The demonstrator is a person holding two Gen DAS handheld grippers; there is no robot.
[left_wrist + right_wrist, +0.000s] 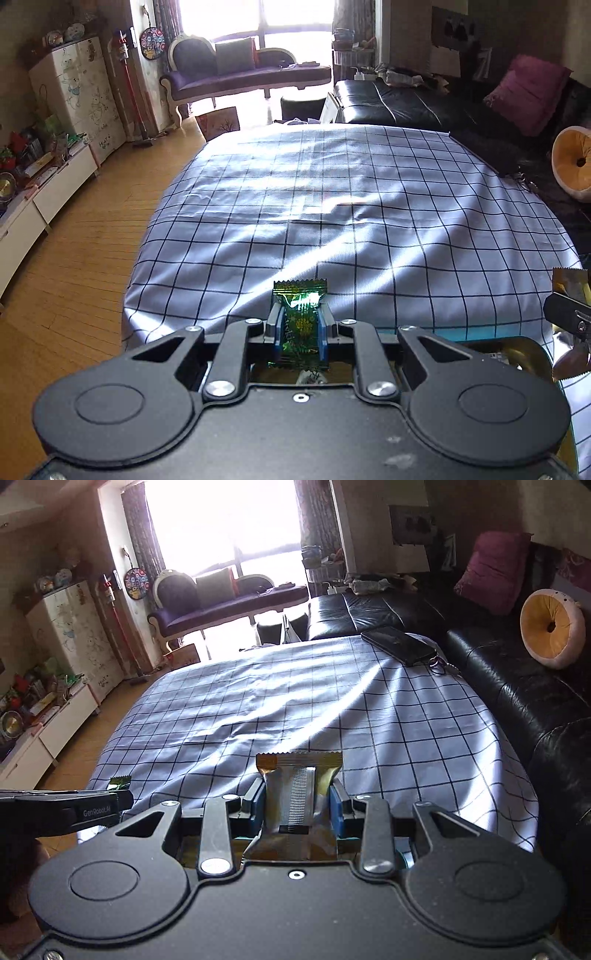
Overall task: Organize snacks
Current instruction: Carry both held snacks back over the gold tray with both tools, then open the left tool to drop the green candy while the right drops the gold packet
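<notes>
My left gripper [300,318] is shut on a green foil snack packet [300,325], held upright above the near edge of the checked tablecloth [332,206]. My right gripper [298,796] is shut on a silver and gold snack packet [298,797], also held above the cloth's near edge. The right gripper with its gold packet [570,286] shows at the right edge of the left wrist view. The left gripper [66,806] with the green packet's tip [120,782] shows at the left edge of the right wrist view. A dark gold-rimmed container [517,350] lies partly hidden below the left gripper.
A black phone [402,644] lies at the table's far right corner with keys [445,668] beside it. A black leather sofa [517,686] runs along the right side. Wooden floor [74,258] and a low white cabinet [44,199] are to the left.
</notes>
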